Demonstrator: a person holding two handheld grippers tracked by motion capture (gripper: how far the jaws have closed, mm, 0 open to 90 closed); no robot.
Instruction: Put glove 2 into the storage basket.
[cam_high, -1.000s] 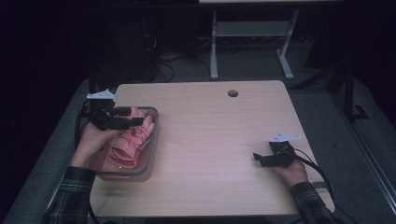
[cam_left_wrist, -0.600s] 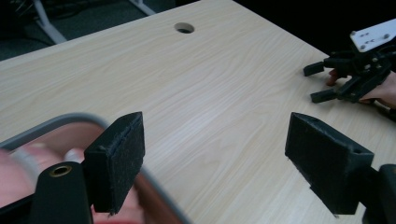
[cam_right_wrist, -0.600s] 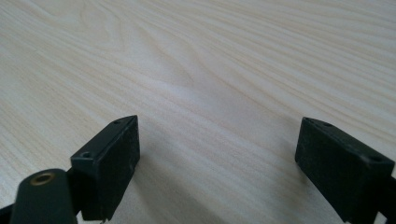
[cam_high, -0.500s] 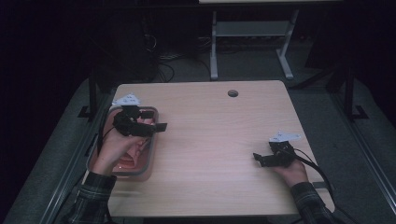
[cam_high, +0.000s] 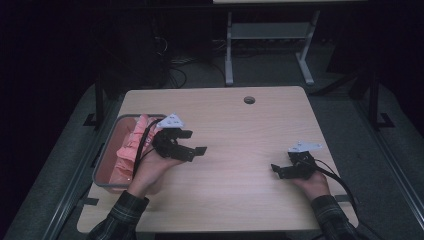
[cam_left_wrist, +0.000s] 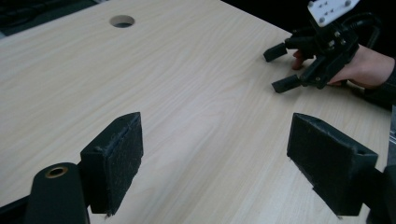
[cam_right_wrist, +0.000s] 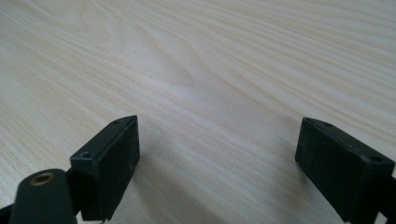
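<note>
Table (cam_high: 235, 150) of pale wood with a small round hole (cam_high: 249, 100) near its far edge fills the high view. At the table's left edge sits a shallow grey-rimmed tray (cam_high: 106, 156) w/ crumpled pink cloth (cam_high: 131, 150) lying in it. The left gripper (cam_high: 192, 147), black w/ a grey three-cornered plate on top, is just right of the tray, above bare wood. It points toward the table's middle, jaws apart, nothing between them. The pink cloth is beside and behind that hand, in the tray, not held. The right gripper (cam_high: 276, 170) is near the table's right front, well apart from the left one. It points left, jaws apart, nothing in them. Both sleeves are plaid.

Left gripper view: two black pads stand wide open over bare wood, w/ nothing between them. The round hole (cam_left_wrist: 122, 21) is at top left. The right gripper (cam_left_wrist: 280, 67) and its hand are at top right, jaws open and empty.

Right gripper view: two black pads stand wide apart, close over pale wood grain (cam_right_wrist: 196, 70). Nothing is between them.
</note>
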